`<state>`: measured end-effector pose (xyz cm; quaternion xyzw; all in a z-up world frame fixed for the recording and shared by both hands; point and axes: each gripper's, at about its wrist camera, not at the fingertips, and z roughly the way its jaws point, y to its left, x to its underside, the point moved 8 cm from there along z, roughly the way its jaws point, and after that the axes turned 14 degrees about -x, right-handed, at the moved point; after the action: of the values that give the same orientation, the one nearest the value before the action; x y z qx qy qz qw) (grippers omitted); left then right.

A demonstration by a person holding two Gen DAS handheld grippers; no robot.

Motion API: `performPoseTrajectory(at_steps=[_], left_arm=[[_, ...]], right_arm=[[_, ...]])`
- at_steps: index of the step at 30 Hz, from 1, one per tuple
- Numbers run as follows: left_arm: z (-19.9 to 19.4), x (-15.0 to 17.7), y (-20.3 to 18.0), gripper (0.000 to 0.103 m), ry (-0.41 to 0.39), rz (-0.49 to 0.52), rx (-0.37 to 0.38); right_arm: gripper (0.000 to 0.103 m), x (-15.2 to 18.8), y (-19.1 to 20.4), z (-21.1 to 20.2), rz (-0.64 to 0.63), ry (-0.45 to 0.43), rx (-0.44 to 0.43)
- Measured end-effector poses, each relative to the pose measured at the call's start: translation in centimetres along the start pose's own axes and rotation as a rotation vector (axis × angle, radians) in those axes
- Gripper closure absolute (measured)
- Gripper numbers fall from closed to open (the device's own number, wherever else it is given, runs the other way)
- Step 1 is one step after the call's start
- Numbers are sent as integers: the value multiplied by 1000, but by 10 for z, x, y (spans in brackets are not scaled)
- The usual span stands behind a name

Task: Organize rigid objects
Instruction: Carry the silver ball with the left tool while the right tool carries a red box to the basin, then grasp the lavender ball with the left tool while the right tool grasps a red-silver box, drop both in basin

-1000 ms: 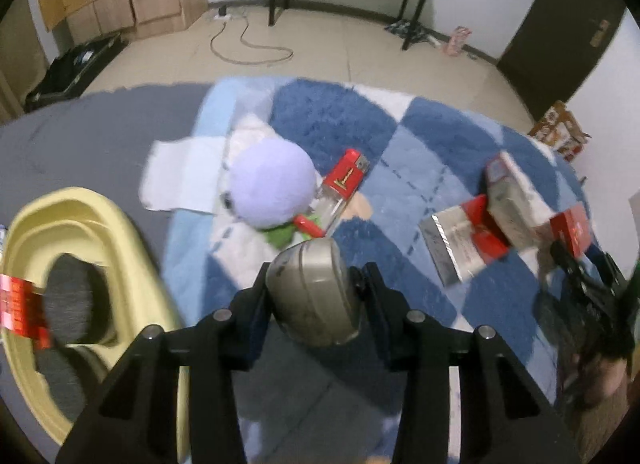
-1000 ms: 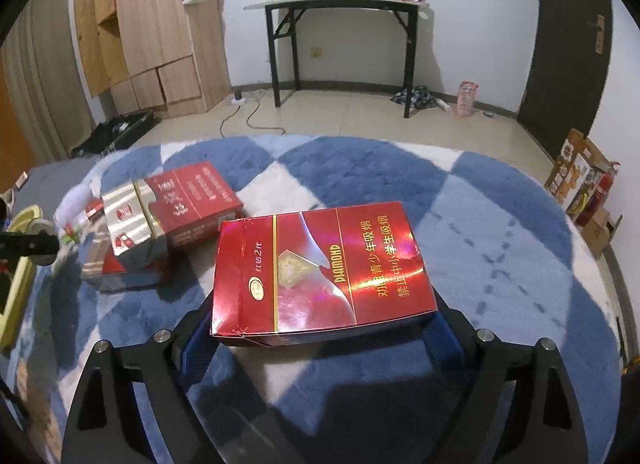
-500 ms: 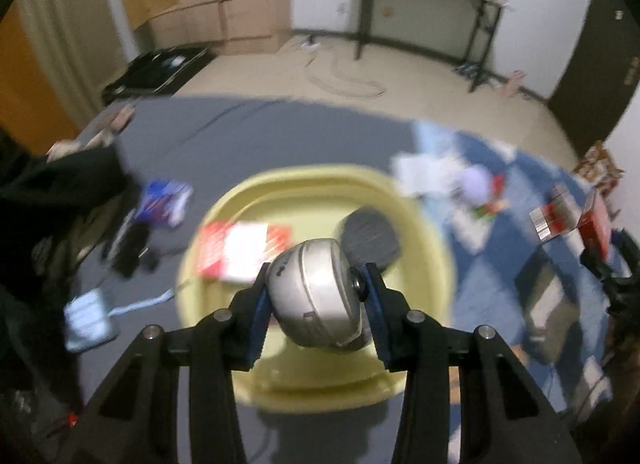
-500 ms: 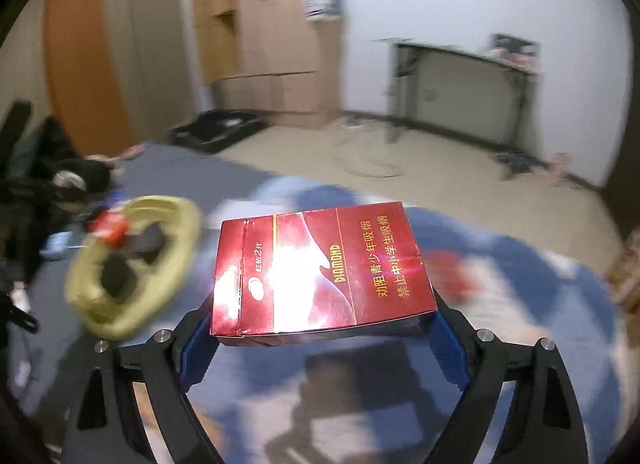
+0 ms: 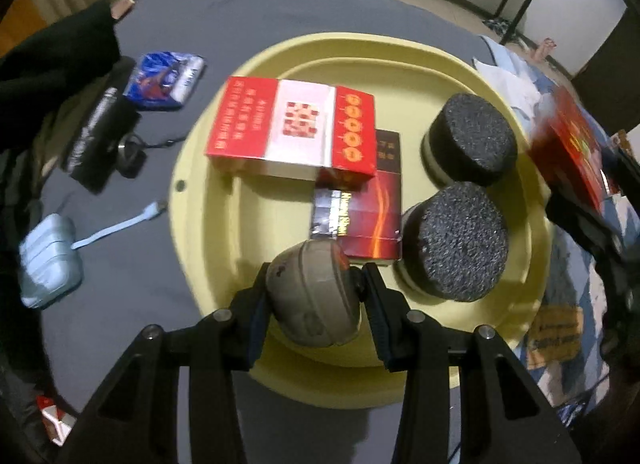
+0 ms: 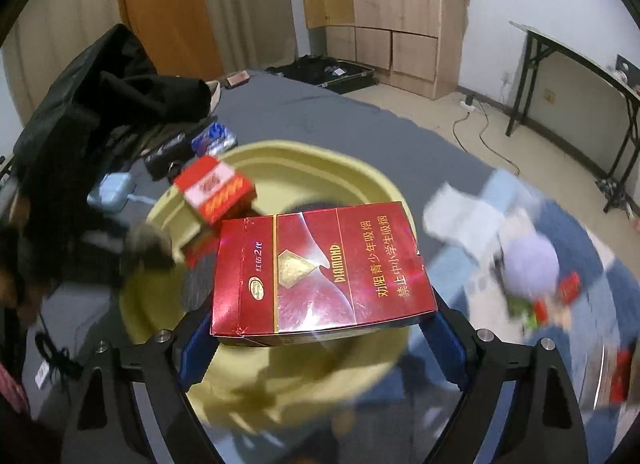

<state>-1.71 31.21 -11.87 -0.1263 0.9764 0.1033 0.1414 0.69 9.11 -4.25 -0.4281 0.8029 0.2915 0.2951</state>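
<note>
Left wrist view: left gripper (image 5: 314, 296) is clamping a grey ball (image 5: 314, 300) at the yellow basin's (image 5: 532, 264) 6 o'clock rim; right gripper (image 6: 320, 328) is gripping a red Diamond cigarette carton (image 6: 320, 270) over it.

Basin (image 5: 520, 340) on mat: cigarette pack (image 5: 292, 131) at back-left, overlapping second pack (image 5: 368, 207) at centre; two round pads (image 5: 472, 143) on right, one behind other. Ball (image 5: 314, 300) over near rim. Pouch (image 5: 48, 260), snack packet (image 5: 164, 79) left of basin.

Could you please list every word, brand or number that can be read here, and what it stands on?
"DIAMOND": large red cardboard box in the right tongs.
"2代": same box.
"劝阻青少年吸烟 禁止中小学生吸烟": same box.
Red-and-white carton in the yellow plastic basin: blurred.
Dark red pack: blurred.
</note>
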Motion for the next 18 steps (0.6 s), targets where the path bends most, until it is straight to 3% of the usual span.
performPoseTrajectory(at_steps=[9, 15, 17, 18], left_arm=[[18, 5, 3, 58, 17, -9, 34], [19, 2, 2, 58, 12, -32, 39], [7, -2, 3, 49, -22, -52, 51], [1, -4, 6, 35, -42, -67, 48]], right_arm=[[13, -15, -26, 74, -13, 112, 48], [10, -20, -28, 84, 17, 88, 25], [5, -21, -26, 83, 12, 84, 21], [2, -22, -24, 79, 11, 73, 17]])
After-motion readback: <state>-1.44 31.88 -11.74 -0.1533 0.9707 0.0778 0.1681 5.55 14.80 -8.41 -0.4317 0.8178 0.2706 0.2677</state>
